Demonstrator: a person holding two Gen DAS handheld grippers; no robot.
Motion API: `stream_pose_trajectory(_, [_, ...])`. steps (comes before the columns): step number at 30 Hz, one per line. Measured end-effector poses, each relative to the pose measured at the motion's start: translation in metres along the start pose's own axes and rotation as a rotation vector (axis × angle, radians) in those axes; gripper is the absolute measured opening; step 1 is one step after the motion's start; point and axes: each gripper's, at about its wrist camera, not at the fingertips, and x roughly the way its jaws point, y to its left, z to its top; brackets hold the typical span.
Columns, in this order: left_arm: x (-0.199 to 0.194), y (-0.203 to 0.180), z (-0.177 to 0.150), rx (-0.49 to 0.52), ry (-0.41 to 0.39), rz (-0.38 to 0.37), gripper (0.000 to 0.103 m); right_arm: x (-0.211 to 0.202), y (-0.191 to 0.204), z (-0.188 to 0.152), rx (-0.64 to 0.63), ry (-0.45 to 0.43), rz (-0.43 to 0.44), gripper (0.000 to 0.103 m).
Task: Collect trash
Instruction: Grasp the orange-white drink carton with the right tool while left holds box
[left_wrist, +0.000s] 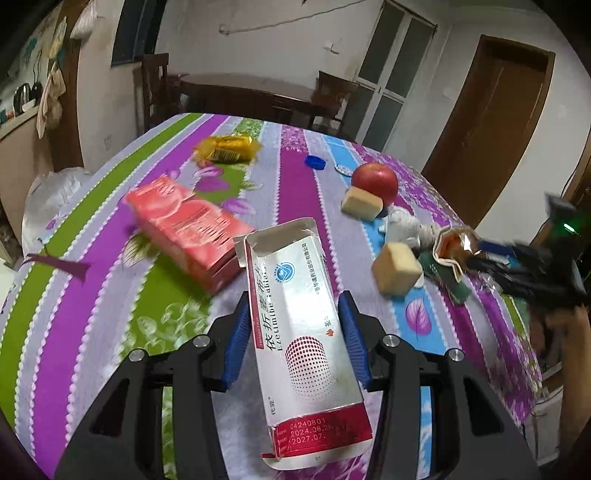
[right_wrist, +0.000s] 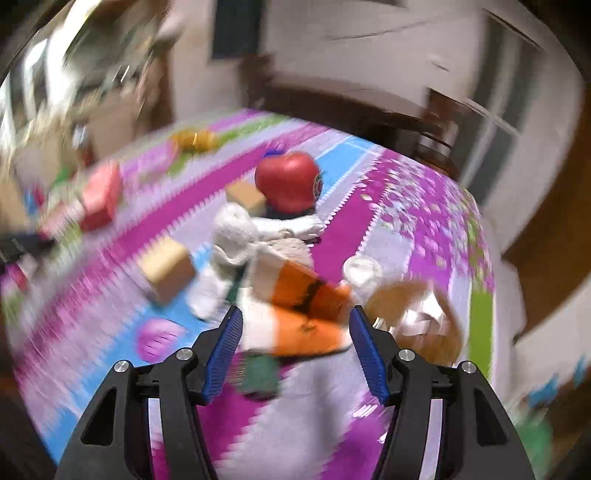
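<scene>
Left gripper (left_wrist: 293, 332) is clamped on the white-and-red pill box (left_wrist: 303, 332); both blue pads (left_wrist: 236, 336) bear on its long sides. The box lies lengthwise along the fingers, its torn-open flap end pointing away from me over the striped tablecloth (left_wrist: 92, 295). I read this step as: carry the box off to wherever trash goes. No bin shows in either view, so I cannot say which way.

Right gripper (right_wrist: 295, 350) has an orange wrapper (right_wrist: 306, 317) between its fingers. Its own view is badly blurred; I cannot tell whether the pads actually press on it. The left view shows that gripper (left_wrist: 469, 258) at the table's right edge with crinkled orange packaging at its tips.

Left on the table: pink box (left_wrist: 184, 229), yellow wrapper (left_wrist: 229, 147), blue cap (left_wrist: 315, 161), apple (left_wrist: 375, 181), two tan blocks (left_wrist: 397, 267), a white wad (left_wrist: 400, 229).

Notes for doing it well:
- The box is empty, thin card. I keep the squeeze light, otherwise it buckles and slips out.
- Keep the open flap from snagging the pink box just to its left.
- Slow the right hand; confirm the hold before leaving the table.
</scene>
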Motion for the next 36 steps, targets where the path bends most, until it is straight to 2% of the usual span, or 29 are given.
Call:
stream_pose_trajectory(5, [-0.007, 0.009, -0.005, 0.003, -0.004, -0.013, 0.046, 0.028, -0.010, 0.027, -0.197, 0.101, 0.056, 0.061])
stream_pose_trajectory(6, [-0.006, 0.012, -0.006, -0.009, 0.005, -0.029, 0.046, 0.033, -0.010, 0.030, -0.227, 0.108, 0.079, 0.057])
stream_pose_trajectory(9, [0.000, 0.014, -0.007, -0.025, 0.020, -0.032, 0.046, 0.050, -0.001, 0.028, -0.294, 0.140, 0.086, 0.033])
stream_pose_trajectory(10, [0.001, 0.014, -0.007, -0.025, 0.021, -0.028, 0.046, 0.047, 0.003, 0.025, -0.309, 0.124, 0.076, 0.022])
stream_pose_trajectory(12, [0.000, 0.012, -0.008, -0.023, 0.021, -0.034, 0.046, 0.035, 0.008, 0.020, -0.299, 0.085, 0.100, 0.011])
stream_pose_trajectory(17, [0.001, -0.003, -0.009, 0.023, 0.007, -0.027, 0.046, -0.023, 0.010, 0.001, -0.141, -0.070, 0.025, 0.010])
stream_pose_trajectory(20, [0.003, -0.013, -0.010, 0.040, 0.017, -0.030, 0.046, -0.066, 0.014, -0.019, 0.033, -0.162, 0.036, 0.010])
stream_pose_trajectory(23, [0.003, -0.030, -0.014, 0.069, 0.023, -0.035, 0.047, -0.099, 0.024, -0.041, 0.151, -0.233, 0.065, 0.010])
stream_pose_trajectory(26, [0.004, -0.043, -0.017, 0.090, 0.035, -0.048, 0.047, -0.119, 0.018, -0.065, 0.345, -0.279, 0.189, 0.010])
stream_pose_trajectory(28, [0.003, -0.050, -0.020, 0.096, 0.039, -0.058, 0.047, -0.126, 0.007, -0.083, 0.495, -0.318, 0.345, 0.010])
stream_pose_trajectory(29, [0.002, -0.054, -0.021, 0.100, 0.038, -0.061, 0.048, -0.127, -0.001, -0.097, 0.601, -0.350, 0.467, 0.010])
stream_pose_trajectory(31, [0.000, -0.060, -0.023, 0.104, 0.039, -0.071, 0.048, -0.125, -0.005, -0.117, 0.719, -0.384, 0.622, 0.010])
stream_pose_trajectory(32, [-0.001, -0.064, -0.025, 0.111, 0.039, -0.077, 0.048, -0.124, -0.006, -0.124, 0.755, -0.397, 0.668, 0.010])
stream_pose_trajectory(33, [-0.002, -0.067, -0.027, 0.118, 0.037, -0.078, 0.048, -0.122, -0.004, -0.132, 0.784, -0.407, 0.696, 0.010])
stream_pose_trajectory(34, [-0.004, -0.071, -0.029, 0.129, 0.033, -0.076, 0.048, -0.124, 0.000, -0.141, 0.804, -0.410, 0.672, 0.010])
stream_pose_trajectory(36, [-0.006, -0.076, -0.032, 0.151, 0.027, -0.070, 0.048, -0.130, 0.011, -0.148, 0.797, -0.399, 0.545, 0.010])
